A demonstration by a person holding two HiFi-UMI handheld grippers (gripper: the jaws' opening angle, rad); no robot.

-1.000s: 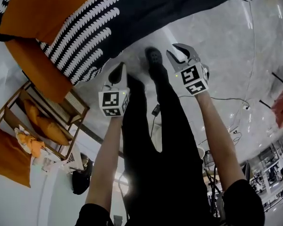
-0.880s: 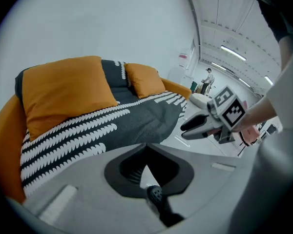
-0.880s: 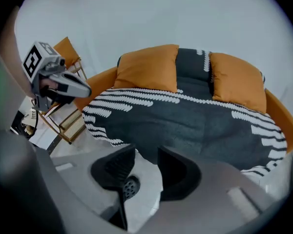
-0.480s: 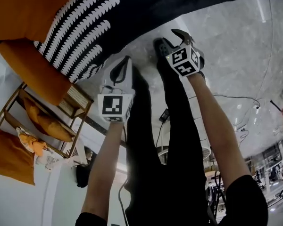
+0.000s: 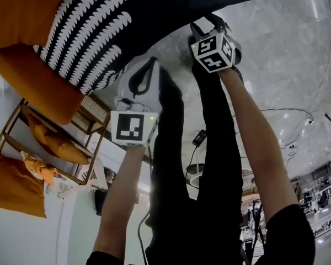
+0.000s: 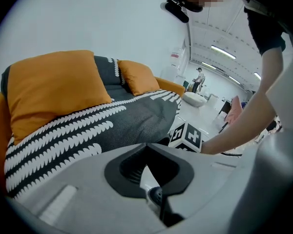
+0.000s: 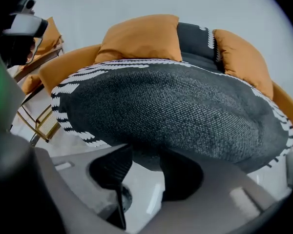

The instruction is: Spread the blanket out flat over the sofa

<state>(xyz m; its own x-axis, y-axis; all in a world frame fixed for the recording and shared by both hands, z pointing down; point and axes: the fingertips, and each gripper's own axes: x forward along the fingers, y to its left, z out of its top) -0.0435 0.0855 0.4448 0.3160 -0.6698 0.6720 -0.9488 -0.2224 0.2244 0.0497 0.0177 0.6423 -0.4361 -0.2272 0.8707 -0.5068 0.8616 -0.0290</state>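
The person's black-trousered legs [image 5: 179, 181] fill 6 o'clock of the head view, with both bare forearms reaching up the frame from there. The left tongs [image 6: 147, 147] are shut tight, pad against pad, with nothing caught between them. Their tip sits just short of the blanket's white-patterned border, at about 11 o'clock from the picture's middle. The right tongs [image 7: 145, 152] stand wide, their jaws having just been opening. Pale floor [image 5: 276, 65] shows between the pads, and the hanging edge of the blanket [image 7: 176, 101] sits right at their tips without either pad pressing on it. In the head view these tongs lie at 12 to 1 o'clock, nosed up against that dark edge.

The blanket is dark grey knit with a white leaf-like border. It lies draped across the seat of the orange sofa [image 7: 63, 67] and spills over its front, and a strip of it runs up the backrest. Two orange cushions lean there, one [image 7: 141, 35] at 12 o'clock and another [image 7: 239, 57] at 2 o'clock in the right gripper view. A wooden rack [image 5: 91, 115] stands beside the sofa's arm, at 9 o'clock in the head view.
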